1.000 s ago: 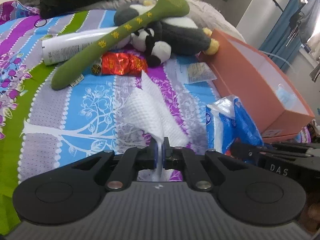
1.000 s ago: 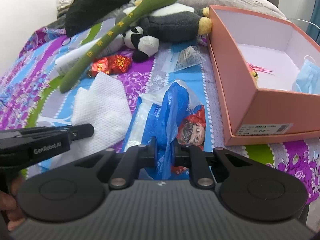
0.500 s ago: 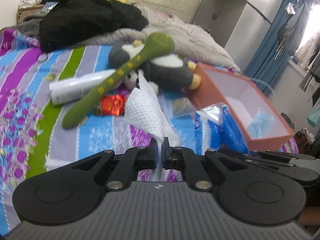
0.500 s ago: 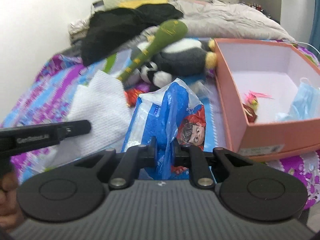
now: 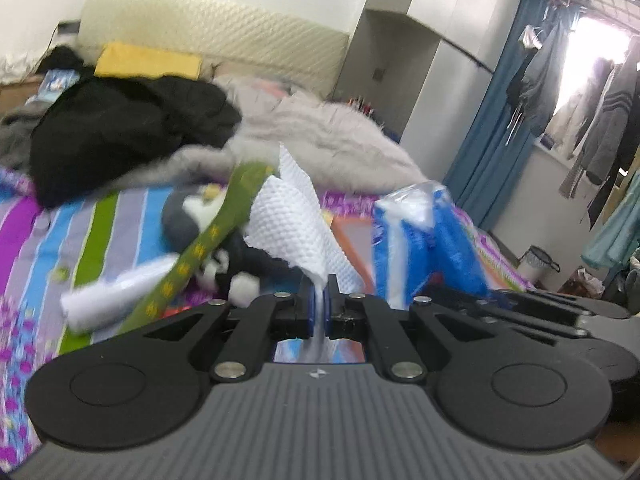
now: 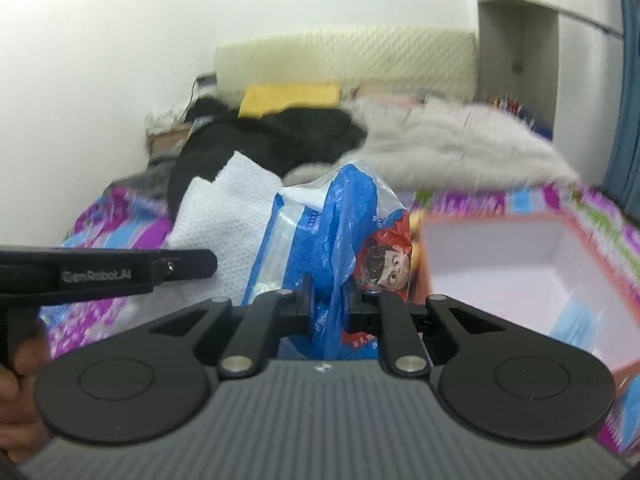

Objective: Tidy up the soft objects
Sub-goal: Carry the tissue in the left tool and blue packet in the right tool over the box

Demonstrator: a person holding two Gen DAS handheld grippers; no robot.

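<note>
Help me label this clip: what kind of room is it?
Most likely a bedroom: a bed with a padded headboard, piled bedding, and clothes hanging by the window.

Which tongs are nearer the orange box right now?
Right. The right tongs, shut on the blue plastic pack, sit just left of the orange box. The left tongs, shut on the white paper towel, are farther left, beyond the pack.

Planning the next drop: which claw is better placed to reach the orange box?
Right claw, probably: its blue plastic pack hangs beside the open orange box; the left claw with white tissue is farther.
</note>
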